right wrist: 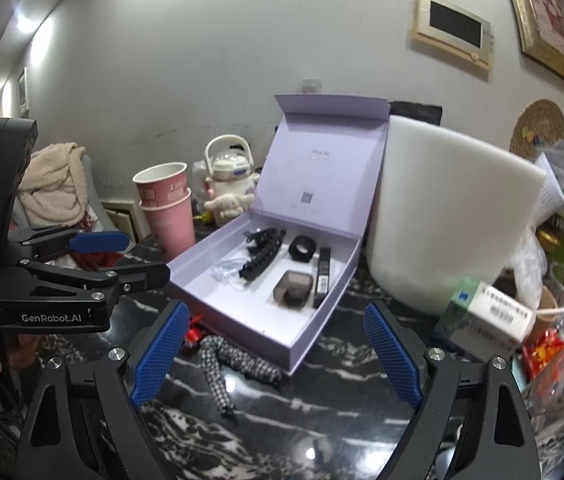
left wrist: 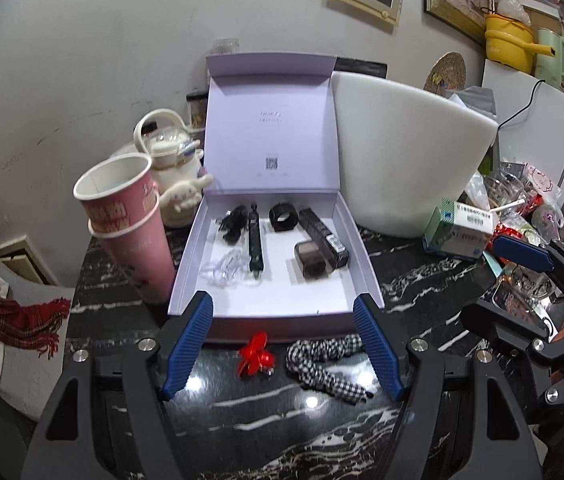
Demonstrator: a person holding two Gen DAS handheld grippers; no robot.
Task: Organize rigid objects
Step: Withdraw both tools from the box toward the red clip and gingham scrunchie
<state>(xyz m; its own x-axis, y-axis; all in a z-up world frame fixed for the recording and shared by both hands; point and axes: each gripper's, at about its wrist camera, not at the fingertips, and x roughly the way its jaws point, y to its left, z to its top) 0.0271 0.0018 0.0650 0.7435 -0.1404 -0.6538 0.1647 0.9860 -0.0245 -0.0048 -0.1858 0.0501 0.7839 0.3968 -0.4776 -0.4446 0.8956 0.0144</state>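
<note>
Hovering over the table, the left gripper (left wrist: 282,340) and right gripper (right wrist: 278,352) are both wide and hold nothing. The red clip (left wrist: 255,356) lies just outside the purple box (left wrist: 282,304). A clumsy grab could drag the checked scrunchie (left wrist: 323,364) along.

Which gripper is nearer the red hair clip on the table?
Left. The left gripper frames the red hair clip between its open jaws; the right gripper stands further right, with the clip beyond its left finger.
</note>
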